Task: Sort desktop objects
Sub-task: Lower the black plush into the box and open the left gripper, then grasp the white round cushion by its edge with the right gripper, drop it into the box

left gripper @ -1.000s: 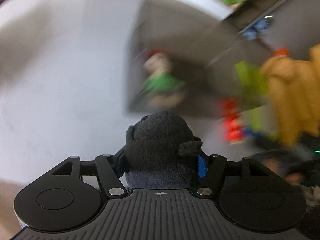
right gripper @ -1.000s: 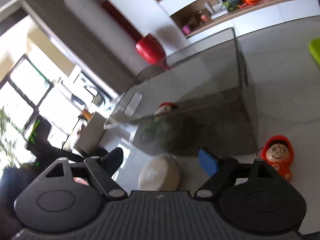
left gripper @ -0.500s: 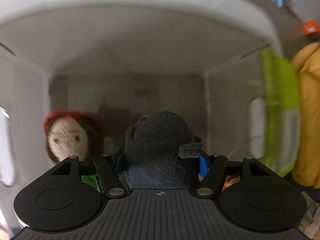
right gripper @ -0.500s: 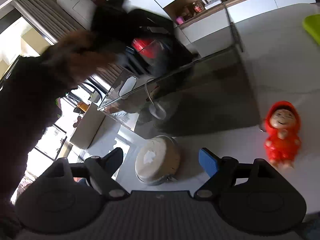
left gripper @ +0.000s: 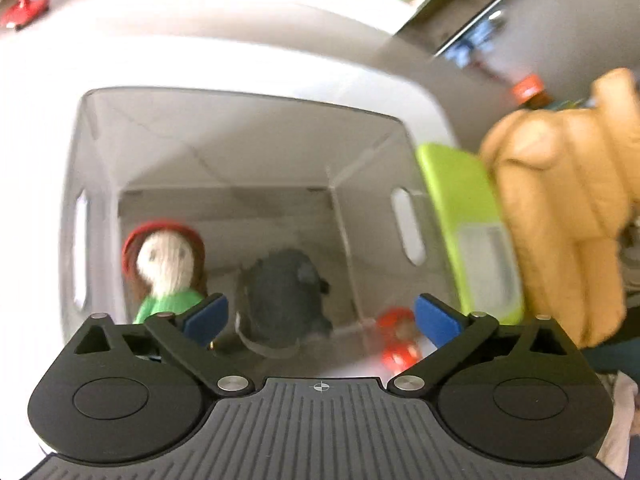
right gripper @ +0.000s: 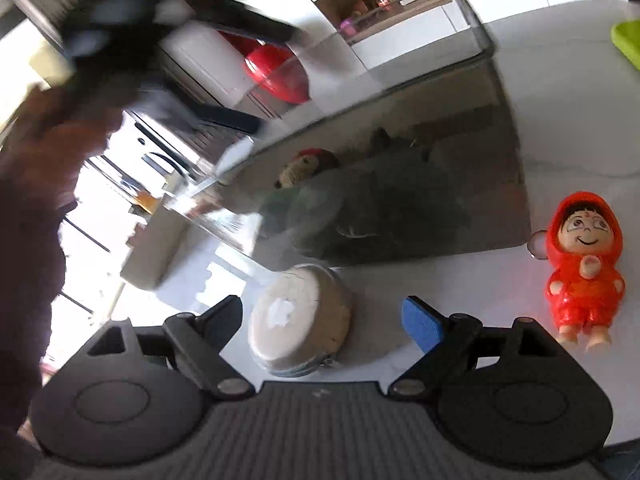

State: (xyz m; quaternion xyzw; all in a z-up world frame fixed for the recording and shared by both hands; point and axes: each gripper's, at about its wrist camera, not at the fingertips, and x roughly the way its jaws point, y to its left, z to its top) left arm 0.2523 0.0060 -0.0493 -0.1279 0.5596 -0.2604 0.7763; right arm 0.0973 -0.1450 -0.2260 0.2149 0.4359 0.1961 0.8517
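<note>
Hovering over the clear bin (left gripper: 248,136), your left gripper (left gripper: 318,316) has its blue-padded fingers (left gripper: 206,316) spread wide with nothing between them. Directly below that gap, on the bin floor, lies the dark grey plush toy (left gripper: 284,300). To the plush's left inside the bin sits a knitted doll (left gripper: 164,264) with a red hat and green top. Just outside the bin's right wall lies a lime-green case (left gripper: 472,216), and past it a mustard puffy jacket (left gripper: 568,200).

Your right gripper (right gripper: 322,318) is likewise released, fingers apart, low over the white table (right gripper: 560,92). Between them, near the bin's closest wall, rests a round beige pouch (right gripper: 300,320), not touched by either pad. Right of the bin, an orange hooded figurine (right gripper: 584,268) lies on the table, apart from the bin.
</note>
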